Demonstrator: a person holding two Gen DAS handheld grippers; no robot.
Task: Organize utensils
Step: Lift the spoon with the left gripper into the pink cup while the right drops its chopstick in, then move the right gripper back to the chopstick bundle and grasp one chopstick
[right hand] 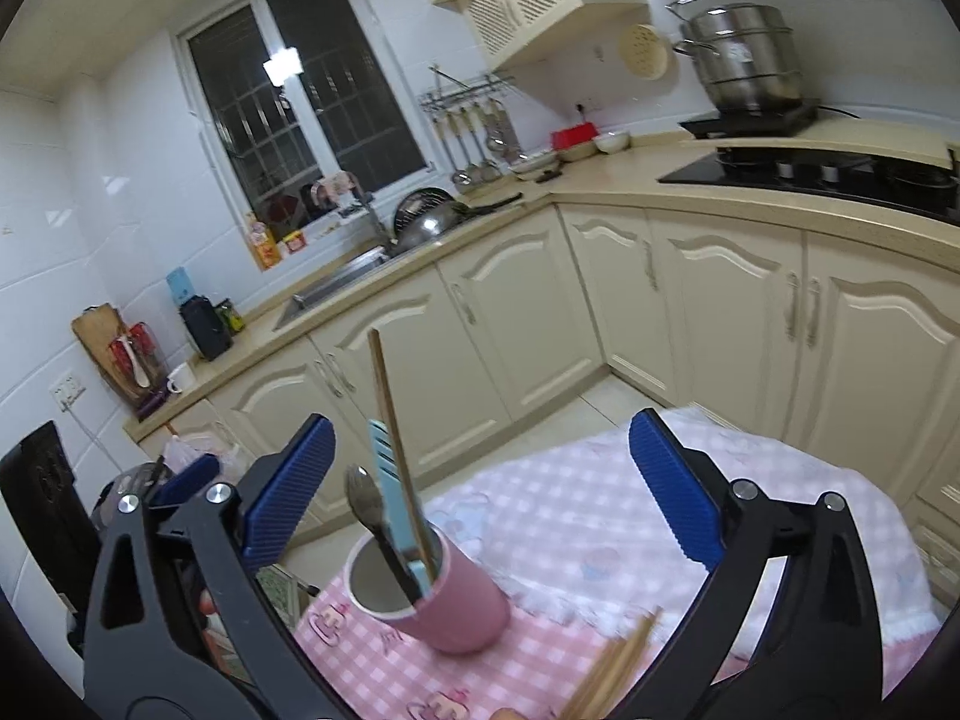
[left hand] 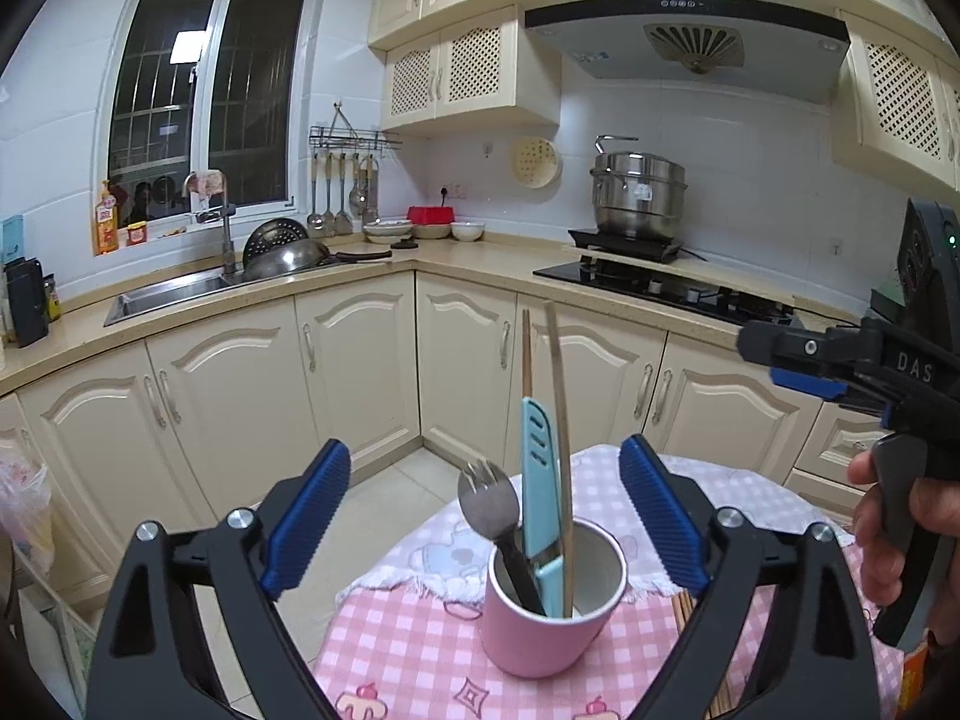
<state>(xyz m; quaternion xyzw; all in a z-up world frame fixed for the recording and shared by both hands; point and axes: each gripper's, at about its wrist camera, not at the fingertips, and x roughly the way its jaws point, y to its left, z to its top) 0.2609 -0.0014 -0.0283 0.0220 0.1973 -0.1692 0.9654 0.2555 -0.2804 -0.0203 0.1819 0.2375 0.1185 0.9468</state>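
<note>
Loose wooden chopsticks, at five o'clock of the pink cylindrical cup, looked light, stiff, slippery, best pinched mid-shaft; left gripper and right gripper both gaped wide, empty.

Loose chopsticks at my 5 o'clock run off the bottom edge, blurred. Pink cup hides the utensils' lower ends; can't count them.

The white letters "DAS" stand on the black body of the right gripper; nothing else is legible.
</note>
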